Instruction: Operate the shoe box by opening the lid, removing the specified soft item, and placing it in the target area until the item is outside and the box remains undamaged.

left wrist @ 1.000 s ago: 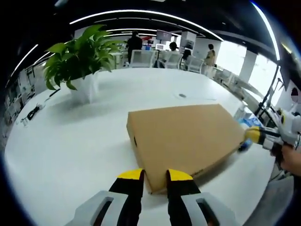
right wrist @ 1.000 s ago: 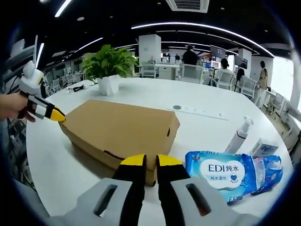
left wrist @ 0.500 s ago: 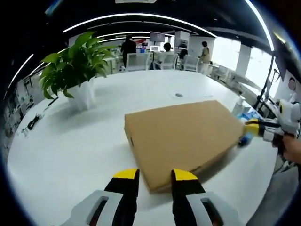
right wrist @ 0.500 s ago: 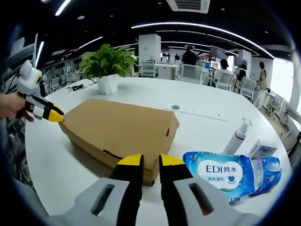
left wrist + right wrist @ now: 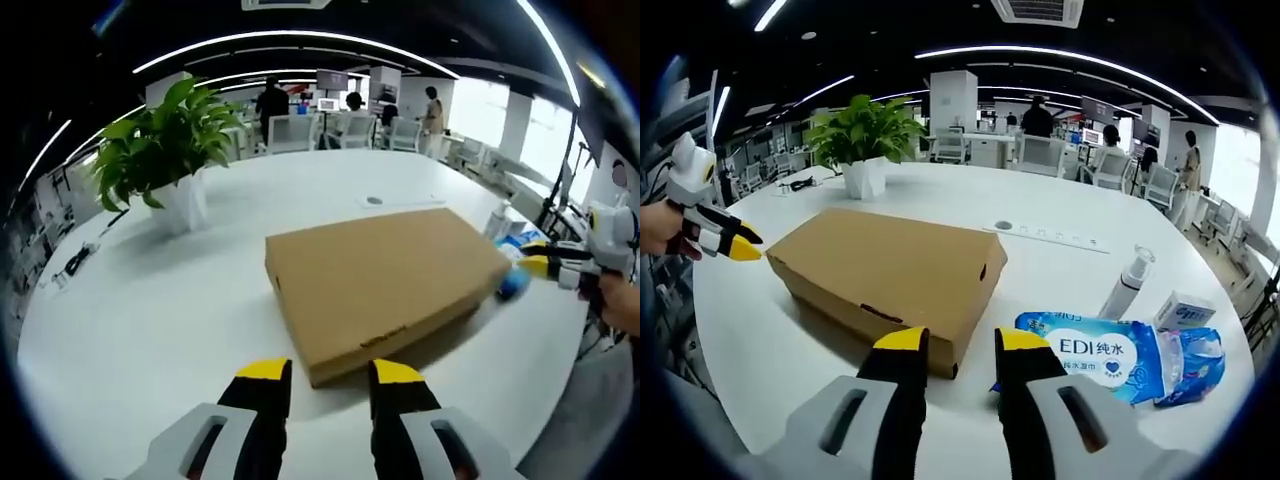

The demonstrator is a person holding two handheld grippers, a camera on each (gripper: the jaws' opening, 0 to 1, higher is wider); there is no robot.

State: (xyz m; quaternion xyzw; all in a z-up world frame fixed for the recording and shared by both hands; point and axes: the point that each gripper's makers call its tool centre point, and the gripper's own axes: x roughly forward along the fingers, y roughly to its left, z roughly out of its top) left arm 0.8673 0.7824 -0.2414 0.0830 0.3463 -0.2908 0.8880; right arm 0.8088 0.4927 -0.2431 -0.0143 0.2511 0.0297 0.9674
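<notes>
**Closed shoe box between two parted grippers**

The brown shoe box (image 5: 385, 282) (image 5: 890, 278) lay on the white table (image 5: 150, 310), its lid still down. The left gripper (image 5: 322, 372) (image 5: 737, 244) and the right gripper (image 5: 962, 342) (image 5: 533, 257) each stood just beside a box corner, jaws apart, gripping nothing. A wet-wipes pack (image 5: 1100, 355) lay near the box.
</notes>
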